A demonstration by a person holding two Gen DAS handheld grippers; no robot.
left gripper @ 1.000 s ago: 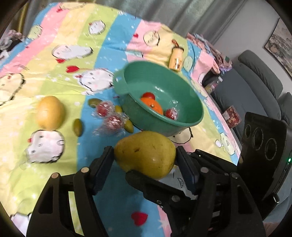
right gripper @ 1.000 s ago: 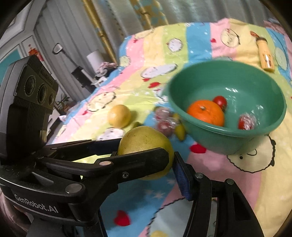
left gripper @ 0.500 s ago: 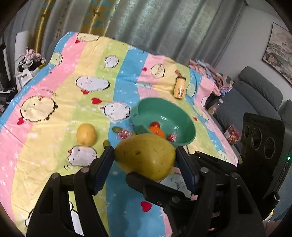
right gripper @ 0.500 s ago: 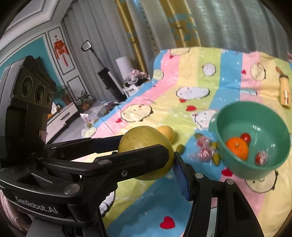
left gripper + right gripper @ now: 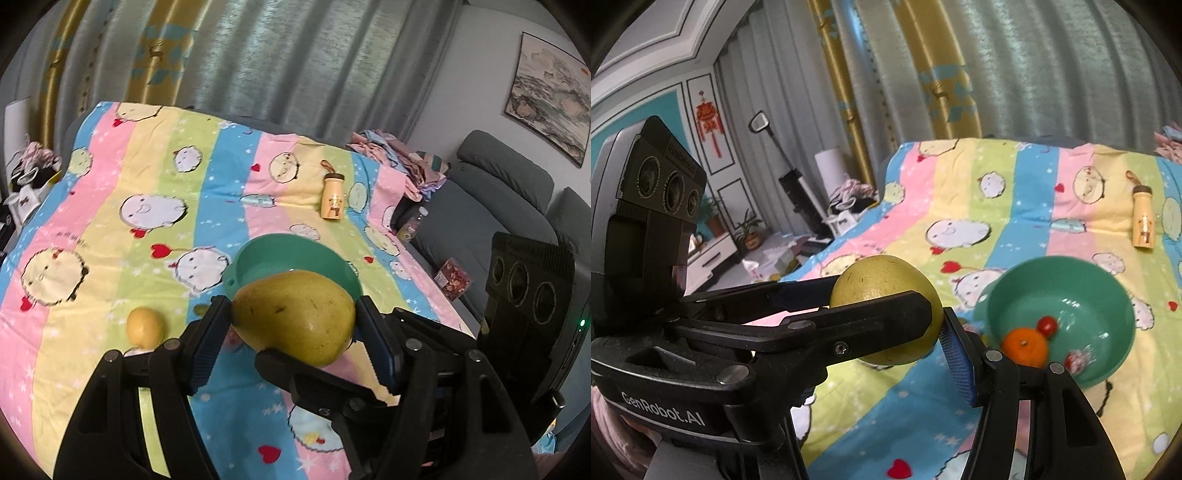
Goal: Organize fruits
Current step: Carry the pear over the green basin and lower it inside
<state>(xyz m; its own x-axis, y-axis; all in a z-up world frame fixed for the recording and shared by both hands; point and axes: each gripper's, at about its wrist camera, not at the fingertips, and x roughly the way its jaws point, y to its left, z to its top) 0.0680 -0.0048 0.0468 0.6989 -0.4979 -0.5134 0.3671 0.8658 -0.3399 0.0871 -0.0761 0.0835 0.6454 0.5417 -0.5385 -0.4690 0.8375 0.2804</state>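
Observation:
A large yellow-green pear (image 5: 295, 317) is clamped between the pads of my left gripper (image 5: 291, 325), held high above the bed. It also shows in the right wrist view (image 5: 882, 295), where my right gripper (image 5: 886, 325) closes on the same pear from the side. The green bowl (image 5: 1108, 295) sits on the striped bedspread and holds an orange (image 5: 1025, 347), a small red fruit (image 5: 1048, 325) and a wrapped red fruit (image 5: 1076, 360). In the left wrist view the bowl (image 5: 266, 258) is partly hidden behind the pear. A yellow lemon (image 5: 144, 326) lies left of it.
A small tan bottle (image 5: 332, 199) lies beyond the bowl on the bedspread (image 5: 147, 166). A grey sofa (image 5: 491, 206) stands to the right of the bed. Curtains hang behind. A small green fruit (image 5: 200, 309) lies by the bowl.
Both grippers have risen and pulled back with the pear. The bowl and the bed now look smaller and farther away. The grip on the pear is unchanged.

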